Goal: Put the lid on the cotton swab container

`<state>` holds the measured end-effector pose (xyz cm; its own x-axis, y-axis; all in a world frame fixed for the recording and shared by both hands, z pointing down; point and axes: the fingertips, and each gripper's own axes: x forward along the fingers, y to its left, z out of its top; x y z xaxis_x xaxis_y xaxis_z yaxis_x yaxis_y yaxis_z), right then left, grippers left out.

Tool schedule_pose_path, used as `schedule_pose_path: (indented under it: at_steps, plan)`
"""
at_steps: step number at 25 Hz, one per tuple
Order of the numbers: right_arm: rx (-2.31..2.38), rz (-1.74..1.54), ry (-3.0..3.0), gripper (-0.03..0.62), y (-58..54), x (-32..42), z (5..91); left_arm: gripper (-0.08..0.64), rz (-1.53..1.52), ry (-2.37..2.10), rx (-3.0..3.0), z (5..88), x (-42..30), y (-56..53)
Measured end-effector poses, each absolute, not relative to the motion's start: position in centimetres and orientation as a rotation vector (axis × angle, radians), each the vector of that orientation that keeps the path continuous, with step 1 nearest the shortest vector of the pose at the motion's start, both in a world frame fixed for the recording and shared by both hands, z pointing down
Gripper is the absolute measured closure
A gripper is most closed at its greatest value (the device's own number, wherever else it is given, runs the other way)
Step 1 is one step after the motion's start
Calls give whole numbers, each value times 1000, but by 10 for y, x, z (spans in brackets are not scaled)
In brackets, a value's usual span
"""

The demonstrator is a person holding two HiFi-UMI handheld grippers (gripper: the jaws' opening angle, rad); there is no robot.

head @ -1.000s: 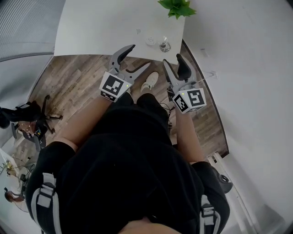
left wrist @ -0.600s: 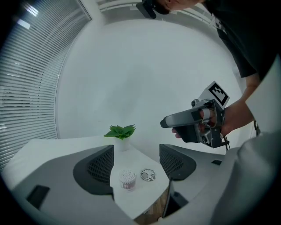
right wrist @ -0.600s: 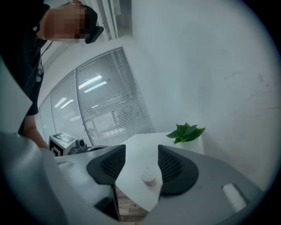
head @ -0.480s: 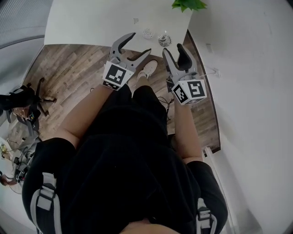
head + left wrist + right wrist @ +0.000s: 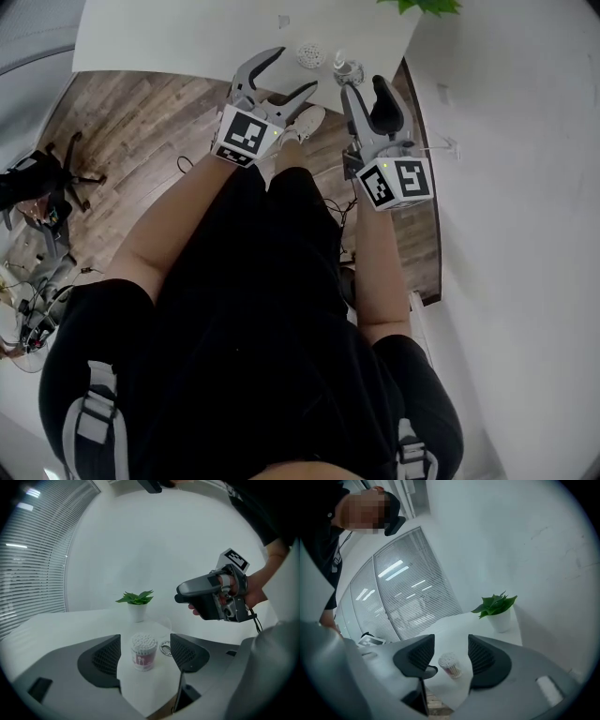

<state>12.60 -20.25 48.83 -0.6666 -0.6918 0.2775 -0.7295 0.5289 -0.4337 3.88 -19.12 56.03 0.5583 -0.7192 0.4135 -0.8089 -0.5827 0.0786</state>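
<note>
Left gripper point(image 5: 294, 69) and right gripper point(image 5: 364, 86) have sunk lower.
Both gape empty; the right's jaws have just been closing slightly.

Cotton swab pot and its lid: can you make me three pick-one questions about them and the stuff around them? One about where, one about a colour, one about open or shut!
1. Where is the lid of the cotton swab container?
A. on the container
B. on the table beside it
C. in a claw

2. What colour is the plant pot?
A. red
B. white
C. black

3. How is the left claw?
A. open, holding nothing
B. shut on the lid
C. shut on the plant

Answers:
1 B: in the left gripper view the lid lies flat on the table just right of the container.
2 B: the pot is white under green leaves.
3 A: its jaws stand wide apart, and the container is further off on the table, untouched.
</note>
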Motion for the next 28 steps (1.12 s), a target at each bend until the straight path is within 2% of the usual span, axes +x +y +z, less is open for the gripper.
schedule_pose_path:
  at_steps: [10, 28]
  plan:
    - [1286, 866, -2667, 371, -213, 123, 516, 241, 537, -1277, 2482, 603, 48, -200]
    - [1250, 962, -2661, 379, -217, 112, 539, 242, 548, -1277, 2474, 617, 55, -216]
